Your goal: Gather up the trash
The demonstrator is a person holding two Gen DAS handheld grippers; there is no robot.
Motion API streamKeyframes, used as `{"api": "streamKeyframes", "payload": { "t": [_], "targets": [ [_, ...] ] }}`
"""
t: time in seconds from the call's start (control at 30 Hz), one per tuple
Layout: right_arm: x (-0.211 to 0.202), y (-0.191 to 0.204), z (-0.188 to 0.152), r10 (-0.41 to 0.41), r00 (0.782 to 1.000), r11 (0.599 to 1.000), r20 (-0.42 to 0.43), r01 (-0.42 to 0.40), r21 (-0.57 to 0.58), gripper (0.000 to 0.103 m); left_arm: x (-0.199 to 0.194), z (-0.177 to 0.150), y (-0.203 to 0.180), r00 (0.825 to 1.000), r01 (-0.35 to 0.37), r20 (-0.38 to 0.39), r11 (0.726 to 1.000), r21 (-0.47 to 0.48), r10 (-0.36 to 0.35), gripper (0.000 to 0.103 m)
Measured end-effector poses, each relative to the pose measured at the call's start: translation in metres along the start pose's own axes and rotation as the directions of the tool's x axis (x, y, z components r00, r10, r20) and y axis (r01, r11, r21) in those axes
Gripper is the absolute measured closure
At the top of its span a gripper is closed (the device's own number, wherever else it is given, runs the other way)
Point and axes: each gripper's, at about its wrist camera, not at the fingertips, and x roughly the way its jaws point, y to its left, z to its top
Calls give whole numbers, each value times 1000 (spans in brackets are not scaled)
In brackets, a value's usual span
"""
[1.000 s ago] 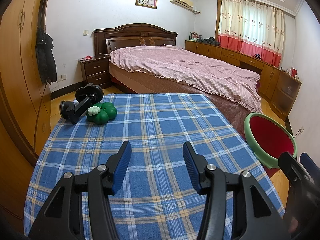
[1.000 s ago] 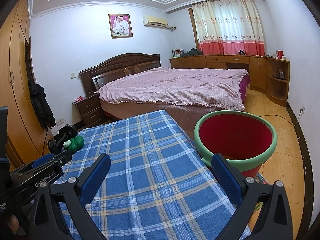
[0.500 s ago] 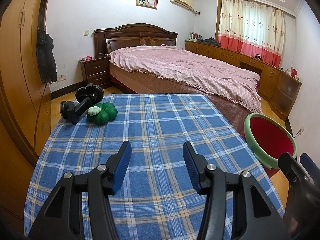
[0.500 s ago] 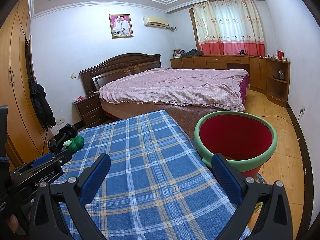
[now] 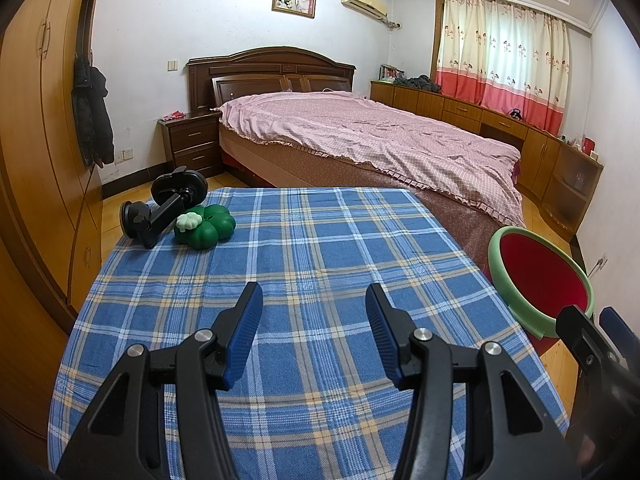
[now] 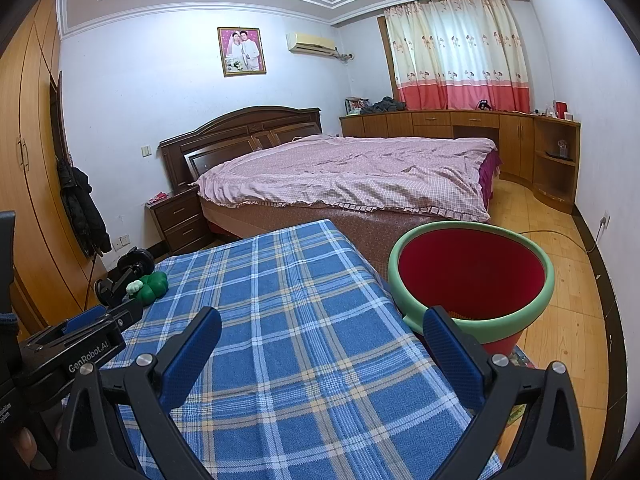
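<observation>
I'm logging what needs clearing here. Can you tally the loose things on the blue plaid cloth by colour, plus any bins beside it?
Black things on the cloth: 1, the black suction-cup holder
Green things on the cloth: 1, the green clover-shaped item with a small white clover on top
Bins beside the table: 1, the red bin with a green rim
Total: 3

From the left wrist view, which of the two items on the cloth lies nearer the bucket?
The green clover toy; the black suction mount lies beyond it, farther from the bucket.

Two wrist views over one checked table point(image 5: 320, 240), bedward
</observation>
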Motion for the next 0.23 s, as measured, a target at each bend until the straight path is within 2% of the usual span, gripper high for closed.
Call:
{"api": "streamKeyframes", "payload": {
  "t": [0.23],
  "targets": [
    [-1,1,2,-1,1000,1000,1,1,-5,0,0,0,0,1000,2,-6,1000,2,-2,49]
  ]
}}
